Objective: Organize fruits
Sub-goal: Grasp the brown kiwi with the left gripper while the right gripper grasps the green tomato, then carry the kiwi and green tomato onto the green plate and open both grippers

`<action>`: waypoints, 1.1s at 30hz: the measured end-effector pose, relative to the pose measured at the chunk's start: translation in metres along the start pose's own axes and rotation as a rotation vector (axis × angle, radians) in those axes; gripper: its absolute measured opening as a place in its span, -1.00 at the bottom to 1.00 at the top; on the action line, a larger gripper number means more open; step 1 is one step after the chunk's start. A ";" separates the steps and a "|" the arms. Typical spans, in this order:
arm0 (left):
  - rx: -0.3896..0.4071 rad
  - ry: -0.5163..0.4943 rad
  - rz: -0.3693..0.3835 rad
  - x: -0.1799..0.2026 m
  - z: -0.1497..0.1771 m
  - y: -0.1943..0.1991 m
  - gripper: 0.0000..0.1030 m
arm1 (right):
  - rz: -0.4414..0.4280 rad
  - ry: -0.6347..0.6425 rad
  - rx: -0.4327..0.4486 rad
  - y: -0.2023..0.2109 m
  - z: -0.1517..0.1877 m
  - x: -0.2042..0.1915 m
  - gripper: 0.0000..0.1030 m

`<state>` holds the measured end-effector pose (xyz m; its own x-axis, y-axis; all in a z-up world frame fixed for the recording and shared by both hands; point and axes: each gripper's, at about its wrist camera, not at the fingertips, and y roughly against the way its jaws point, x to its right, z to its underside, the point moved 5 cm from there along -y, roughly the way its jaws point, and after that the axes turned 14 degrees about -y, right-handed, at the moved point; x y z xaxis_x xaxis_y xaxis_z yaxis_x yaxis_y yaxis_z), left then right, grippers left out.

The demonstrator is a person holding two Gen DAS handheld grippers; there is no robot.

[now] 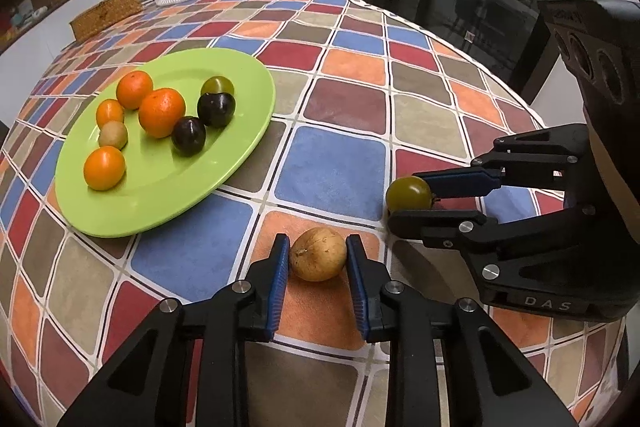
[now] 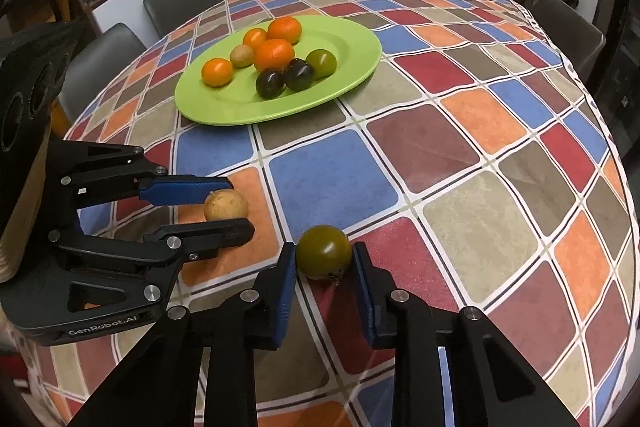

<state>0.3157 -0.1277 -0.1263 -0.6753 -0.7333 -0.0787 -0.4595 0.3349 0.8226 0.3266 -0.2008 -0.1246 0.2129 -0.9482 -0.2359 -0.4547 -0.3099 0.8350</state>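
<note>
Clamping both tongs on fruit right now. Left gripper (image 1: pixel 318 253) is pinching the tan round fruit (image 1: pixel 318 254) across its middle, blue pads (image 1: pixel 280 267) touching both sides, fruit sitting on an orange square of the tablecloth (image 1: pixel 332 175). Right gripper (image 2: pixel 324 257) is doing the same on the olive-green fruit (image 2: pixel 324 251), which is resting on a red square just ahead of its fingertips; stem end is pointing down toward the cloth.

Green plate (image 1: pixel 240 151) is lying ahead and left of the left tongs, well apart, already carrying the oranges (image 1: pixel 162 111), two dark plums (image 1: pixel 189 135), a small tan fruit and another green one.

Handling guess: both are looking light, smooth and round, so they're likely rolling or squirting out if pinched off-centre. Green one is probably soft-skinned, so going gentle. Gripping at the widest girth, as both appear to be now.
</note>
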 end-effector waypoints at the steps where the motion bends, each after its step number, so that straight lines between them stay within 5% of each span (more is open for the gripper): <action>1: 0.005 0.002 -0.001 0.000 0.000 0.002 -0.45 | 0.001 0.001 0.004 0.001 0.000 0.000 -0.45; 21: 0.160 0.039 -0.100 -0.012 -0.013 0.077 -0.45 | -0.027 0.066 0.172 0.063 -0.024 -0.039 -0.45; 33: 0.229 0.095 -0.188 -0.056 -0.032 0.105 -0.45 | -0.052 0.034 0.233 0.069 -0.065 -0.051 -0.45</action>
<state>0.3241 -0.0708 -0.0176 -0.5139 -0.8436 -0.1555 -0.6966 0.3046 0.6496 0.3408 -0.1693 -0.0227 0.2687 -0.9286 -0.2559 -0.6287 -0.3703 0.6838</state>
